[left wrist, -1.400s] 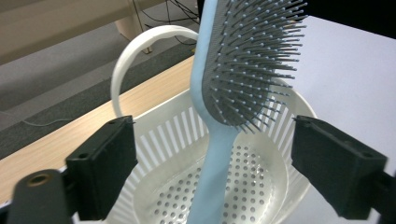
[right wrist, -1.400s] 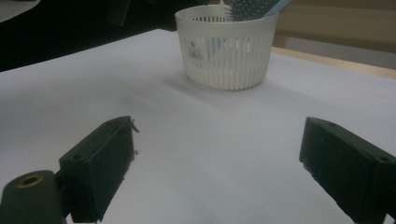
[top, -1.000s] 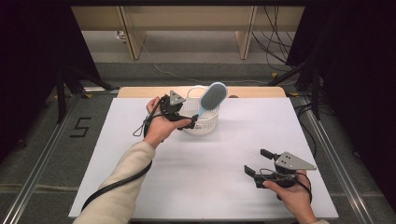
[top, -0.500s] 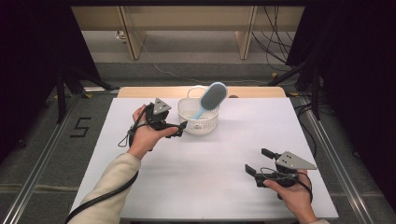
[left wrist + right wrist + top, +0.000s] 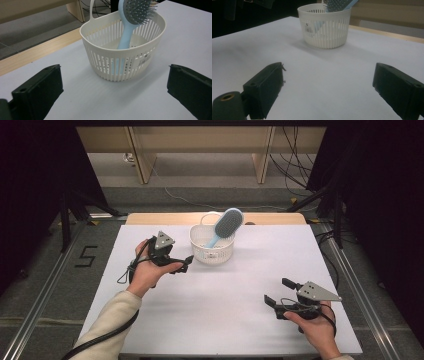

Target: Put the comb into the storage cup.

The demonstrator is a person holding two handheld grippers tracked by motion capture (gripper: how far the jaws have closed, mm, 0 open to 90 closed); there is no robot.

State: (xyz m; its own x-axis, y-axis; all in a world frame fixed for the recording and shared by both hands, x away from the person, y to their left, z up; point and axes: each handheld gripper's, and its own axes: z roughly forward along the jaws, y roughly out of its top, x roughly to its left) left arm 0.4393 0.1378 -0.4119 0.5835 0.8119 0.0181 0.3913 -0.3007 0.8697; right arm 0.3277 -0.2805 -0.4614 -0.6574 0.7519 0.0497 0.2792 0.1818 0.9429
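A white slatted basket (image 5: 212, 251) (image 5: 125, 63) (image 5: 325, 30) stands at the far middle of the white table (image 5: 225, 290). A light blue hairbrush (image 5: 226, 226) (image 5: 130, 20) (image 5: 337, 6) leans in it, handle down, bristle head above the rim. My left gripper (image 5: 183, 264) (image 5: 115, 95) is open just left of the basket, jaws wide apart and empty, aimed at it. My right gripper (image 5: 278, 292) (image 5: 329, 90) is open and empty near the front right of the table, well away from the basket.
A bare wooden strip (image 5: 150, 218) runs along the table's far edge, with wooden furniture legs (image 5: 142, 165) and cables (image 5: 295, 175) on the floor beyond. Metal rails (image 5: 45, 285) flank both sides of the table. A cable (image 5: 125, 275) trails from the left gripper.
My left gripper has let go of the hairbrush, which now rests in the basket, and has drawn back to the left and toward me. The right gripper has stayed put.
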